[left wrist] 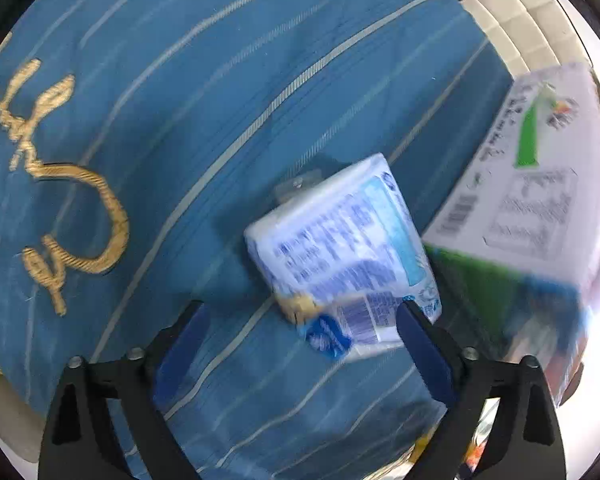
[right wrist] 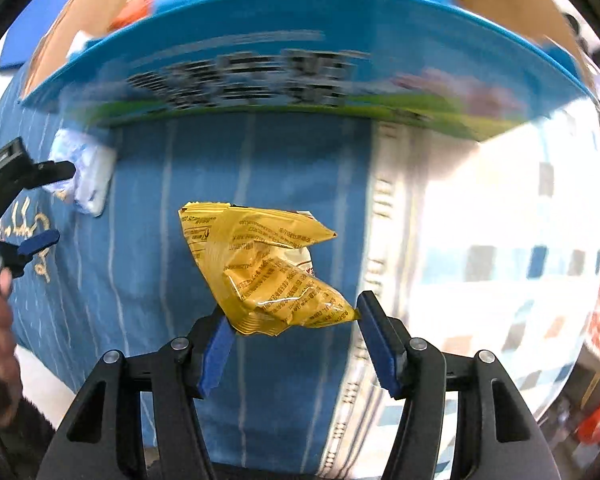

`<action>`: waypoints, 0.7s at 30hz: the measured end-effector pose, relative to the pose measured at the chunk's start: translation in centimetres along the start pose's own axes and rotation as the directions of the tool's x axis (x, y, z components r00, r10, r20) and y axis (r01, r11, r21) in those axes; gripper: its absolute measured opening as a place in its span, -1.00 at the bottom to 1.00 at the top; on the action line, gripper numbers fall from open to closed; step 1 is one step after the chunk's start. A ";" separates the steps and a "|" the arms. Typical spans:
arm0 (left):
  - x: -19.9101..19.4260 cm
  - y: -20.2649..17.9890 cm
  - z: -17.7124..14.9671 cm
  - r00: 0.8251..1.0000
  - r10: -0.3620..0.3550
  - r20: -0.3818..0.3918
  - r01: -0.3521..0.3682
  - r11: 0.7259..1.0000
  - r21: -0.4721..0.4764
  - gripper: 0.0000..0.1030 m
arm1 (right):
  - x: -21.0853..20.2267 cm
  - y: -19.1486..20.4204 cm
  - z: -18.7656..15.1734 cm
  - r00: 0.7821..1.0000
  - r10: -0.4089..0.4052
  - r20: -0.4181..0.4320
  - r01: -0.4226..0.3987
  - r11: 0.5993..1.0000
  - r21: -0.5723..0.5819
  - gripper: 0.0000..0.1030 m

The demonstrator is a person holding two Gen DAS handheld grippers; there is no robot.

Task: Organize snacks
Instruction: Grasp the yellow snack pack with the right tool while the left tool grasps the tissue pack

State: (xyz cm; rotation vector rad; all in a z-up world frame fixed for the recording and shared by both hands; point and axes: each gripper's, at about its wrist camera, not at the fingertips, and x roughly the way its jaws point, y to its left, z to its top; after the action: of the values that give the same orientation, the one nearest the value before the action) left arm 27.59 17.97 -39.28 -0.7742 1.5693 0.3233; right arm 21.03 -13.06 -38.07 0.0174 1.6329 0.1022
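A white and blue snack packet (left wrist: 340,256) lies on the blue striped cloth (left wrist: 180,120). My left gripper (left wrist: 304,328) stands open just before it, and the right fingertip (left wrist: 412,320) touches or overlaps the packet's near corner. The same packet (right wrist: 86,176) shows at the left of the right wrist view, beside the left gripper's fingers (right wrist: 40,240). A crumpled yellow snack bag (right wrist: 268,268) lies on the cloth between the tips of my open right gripper (right wrist: 292,320), its near end level with the pads.
A large carton (left wrist: 532,200), white, green and blue, stands right of the packet; in the right wrist view this carton (right wrist: 280,72) spans the top, holding other snacks. A hand (right wrist: 0,320) shows at the left. A chequered cloth (right wrist: 500,260) lies right.
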 end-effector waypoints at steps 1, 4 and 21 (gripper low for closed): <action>0.5 -0.1 0.4 1.000 -0.013 0.003 0.013 1.000 -0.004 0.44 | 0.0 -0.6 -0.4 1.000 -0.005 0.001 0.005 1.000 0.016 0.22; 0.4 -1.1 0.5 0.998 -0.006 0.056 0.003 0.998 0.066 -0.25 | 0.3 -1.5 -1.1 1.000 -0.023 -0.005 0.023 0.999 0.041 0.21; -0.7 1.9 -6.1 0.997 0.051 -0.055 -0.033 0.954 0.298 -0.65 | -0.1 -7.2 -2.7 1.000 -0.003 -0.005 0.003 0.997 0.079 0.21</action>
State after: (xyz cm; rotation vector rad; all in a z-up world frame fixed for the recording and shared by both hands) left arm 21.65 15.78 -38.00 -0.5210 1.6477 0.0894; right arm 18.71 -20.38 -38.40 0.0755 1.6412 0.0351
